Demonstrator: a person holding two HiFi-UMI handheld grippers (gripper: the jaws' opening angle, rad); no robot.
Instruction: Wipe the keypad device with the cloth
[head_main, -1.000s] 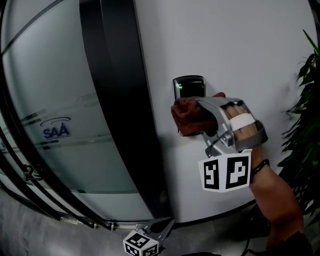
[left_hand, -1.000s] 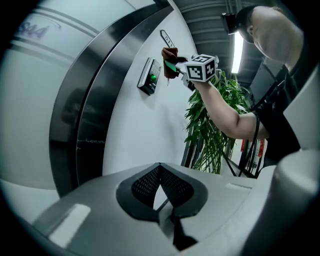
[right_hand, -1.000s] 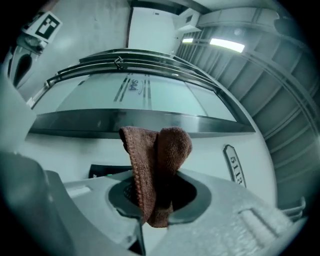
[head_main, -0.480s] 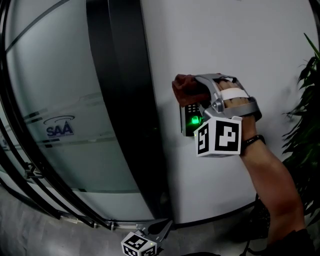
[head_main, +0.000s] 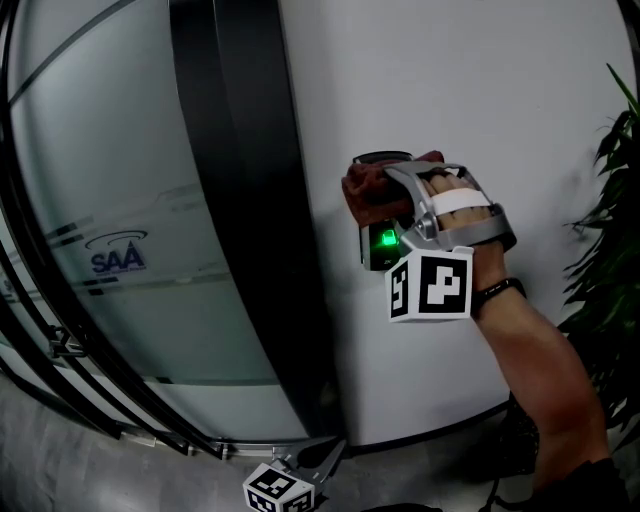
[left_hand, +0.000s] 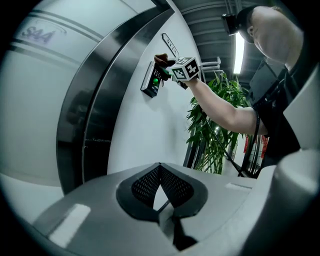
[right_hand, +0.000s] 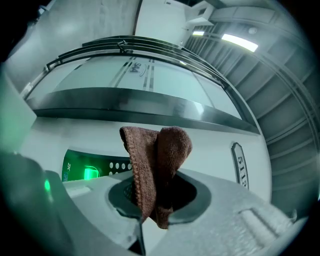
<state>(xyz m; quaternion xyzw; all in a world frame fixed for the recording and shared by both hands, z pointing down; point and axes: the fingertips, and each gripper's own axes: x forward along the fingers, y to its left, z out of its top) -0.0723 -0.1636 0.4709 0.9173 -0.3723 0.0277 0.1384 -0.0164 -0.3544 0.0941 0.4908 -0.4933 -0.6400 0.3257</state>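
The black keypad device (head_main: 381, 243) is fixed to the white wall, and its green light is on. My right gripper (head_main: 388, 196) is shut on a brown cloth (head_main: 364, 188), which is pressed against the device's upper part and hides it. In the right gripper view the cloth (right_hand: 159, 159) stands folded between the jaws, with the keypad device (right_hand: 95, 169) just behind to the left. My left gripper (head_main: 320, 458) hangs low near the floor, far from the device; its jaws (left_hand: 160, 169) are shut with nothing between them. From there the keypad device (left_hand: 150, 83) shows high on the wall.
A dark curved door frame (head_main: 240, 200) and frosted glass (head_main: 115, 260) lie left of the device. A leafy plant (head_main: 606, 250) stands at the right, close to the person's forearm. A room number plate (right_hand: 239, 164) is on the wall beyond the device.
The right gripper carried the cloth from the device's lower part up over its top, then came slightly down. The green light, above the cloth before, now shows below it. The left gripper stayed still.
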